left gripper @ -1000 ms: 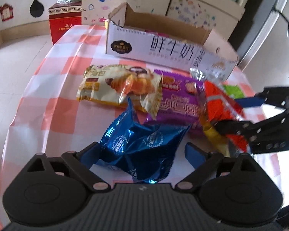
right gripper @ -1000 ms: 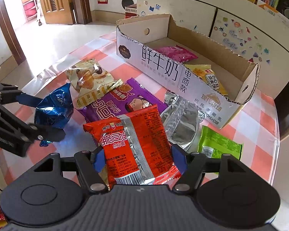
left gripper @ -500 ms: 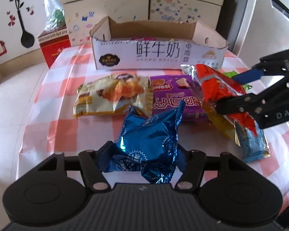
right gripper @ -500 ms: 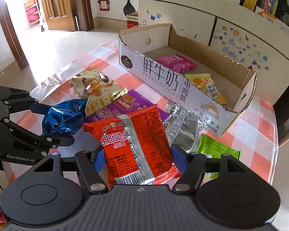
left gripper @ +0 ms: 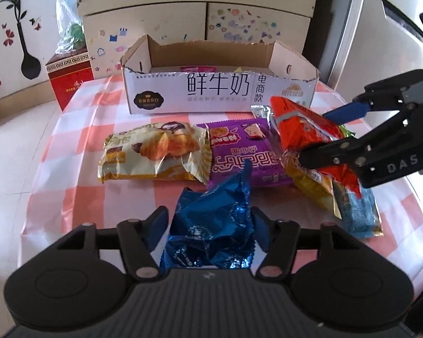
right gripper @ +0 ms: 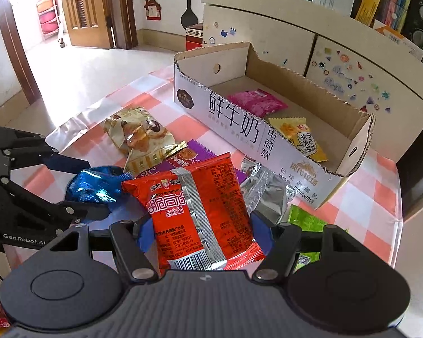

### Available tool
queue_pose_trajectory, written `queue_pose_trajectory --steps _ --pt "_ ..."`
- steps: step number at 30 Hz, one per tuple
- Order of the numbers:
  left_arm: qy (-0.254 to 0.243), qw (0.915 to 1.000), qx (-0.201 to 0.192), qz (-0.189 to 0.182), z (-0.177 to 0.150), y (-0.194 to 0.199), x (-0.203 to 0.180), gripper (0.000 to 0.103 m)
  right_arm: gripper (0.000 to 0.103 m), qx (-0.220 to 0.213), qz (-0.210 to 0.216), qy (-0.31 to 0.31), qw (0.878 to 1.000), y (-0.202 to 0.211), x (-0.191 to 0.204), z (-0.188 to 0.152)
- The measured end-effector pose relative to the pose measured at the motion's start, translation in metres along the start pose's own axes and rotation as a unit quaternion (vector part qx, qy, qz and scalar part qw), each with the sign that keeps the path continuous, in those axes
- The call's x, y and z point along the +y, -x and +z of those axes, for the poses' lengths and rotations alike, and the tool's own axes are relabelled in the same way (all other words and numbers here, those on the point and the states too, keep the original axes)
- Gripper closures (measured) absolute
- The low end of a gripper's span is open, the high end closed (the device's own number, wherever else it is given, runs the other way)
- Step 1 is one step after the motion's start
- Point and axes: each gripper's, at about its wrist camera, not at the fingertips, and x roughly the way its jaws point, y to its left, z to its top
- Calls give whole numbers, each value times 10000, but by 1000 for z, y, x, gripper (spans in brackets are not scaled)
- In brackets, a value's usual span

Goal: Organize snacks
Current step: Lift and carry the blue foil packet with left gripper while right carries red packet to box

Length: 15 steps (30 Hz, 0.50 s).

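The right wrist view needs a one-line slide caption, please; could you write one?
Right gripper fingers clamp a red snack packet before the cardboard box.

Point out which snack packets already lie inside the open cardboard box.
Two: the pink foil packet near the box's middle and the yellow plastic packet toward its right end. Every other packet lies on the checked tablecloth or is held in tongs outside the cardboard box.

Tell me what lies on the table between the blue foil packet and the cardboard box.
In the left wrist view, a purple snack packet lies flat between the blue foil packet and the cardboard box, with bare checked cloth beyond it.
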Motion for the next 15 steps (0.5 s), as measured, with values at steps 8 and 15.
queue_pose_trajectory --steps 8,15 --pt "-176 9997 -3 184 2 -8 -10 48 29 -4 -5 -2 10000 0 0 0" --pt "-120 9995 -231 184 7 13 -11 50 29 -206 -10 -75 9998 9 -3 4"
